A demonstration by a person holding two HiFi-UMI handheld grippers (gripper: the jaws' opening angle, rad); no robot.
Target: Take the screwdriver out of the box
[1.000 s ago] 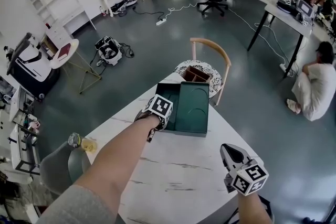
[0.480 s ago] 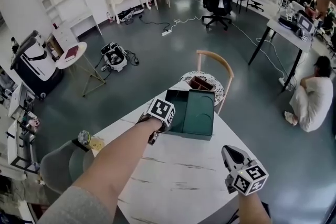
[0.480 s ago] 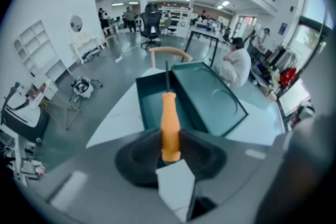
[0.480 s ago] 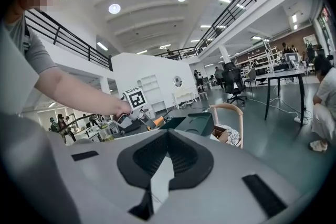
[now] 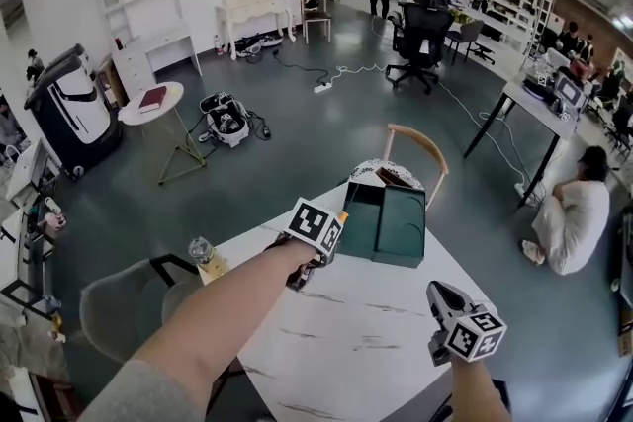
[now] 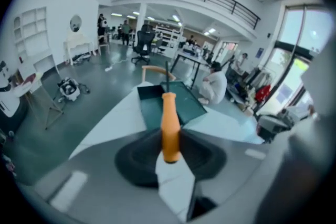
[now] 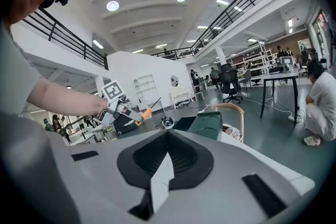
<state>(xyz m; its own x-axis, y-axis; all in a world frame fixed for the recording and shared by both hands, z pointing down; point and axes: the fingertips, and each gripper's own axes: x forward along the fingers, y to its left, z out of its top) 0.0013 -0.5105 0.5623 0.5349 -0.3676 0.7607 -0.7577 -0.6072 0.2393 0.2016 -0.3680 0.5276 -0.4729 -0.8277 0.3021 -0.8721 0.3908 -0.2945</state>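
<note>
Screwdriver [image 6: 169, 113]: clear of green box [image 5: 388, 224], above surface [image 5: 346, 331], orange handle pinched by left gripper [image 6: 169, 138] fingers. Right gripper [image 7: 166, 161]: fingers pressed together, empty. Status: removal judged essentially complete; only set-down possibly left.

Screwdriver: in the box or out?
Out. The left gripper clamps the screwdriver by its orange handle, in the air apart from the open green box.

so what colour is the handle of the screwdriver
Orange. The screwdriver handle shows best in the left gripper view, clamped between the jaws with the green box behind it.
</note>
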